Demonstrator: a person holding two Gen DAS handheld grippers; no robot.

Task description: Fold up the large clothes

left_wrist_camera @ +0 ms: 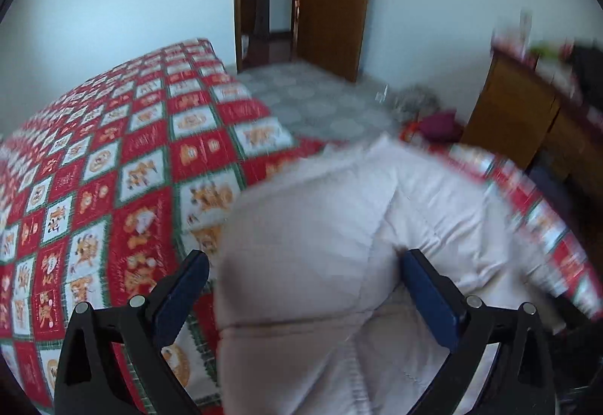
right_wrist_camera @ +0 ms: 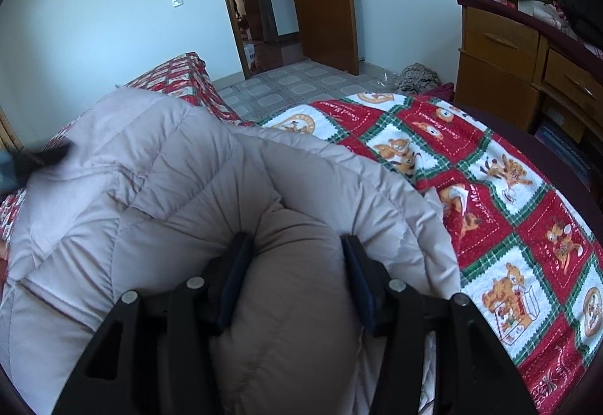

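Padded coat (left_wrist_camera: 339,226): pale grey, quilted, lying on the bed (left_wrist_camera: 124,159) over a red, white and green patchwork cover.

Left wrist view – gripper: the left gripper (left_wrist_camera: 305,275) stands wide, its blue pads on either side of a puffed bulge of the coat; the right-hand pad touches the fabric, the left-hand one sits apart from it, so nothing is pinched.
Left wrist view – coat position: the coat fills the lower middle of the picture, directly under and ahead of the fingers, reaching toward the bed's far edge; the bare cover lies off to the left.
Left wrist view – risk: the picture is smeared, so the hand is likely moving – closing now could catch only the top layer, and the fold would drag crooked.

Right wrist view – gripper: the right gripper (right_wrist_camera: 297,245) is about half closed on a thick roll of the coat (right_wrist_camera: 181,170), both pads pressed into the padding.
Right wrist view – coat position: the roll runs between the fingers and back under the camera; the rest of the coat spreads left and ahead, with the cover (right_wrist_camera: 490,189) showing to the right.
Right wrist view – risk: the slick, springy padding could slip out of the pads if pulled hard, letting the bundle flop open – a dark blurred shape (right_wrist_camera: 41,155) at the left edge is on the coat, and I cannot tell what it is.
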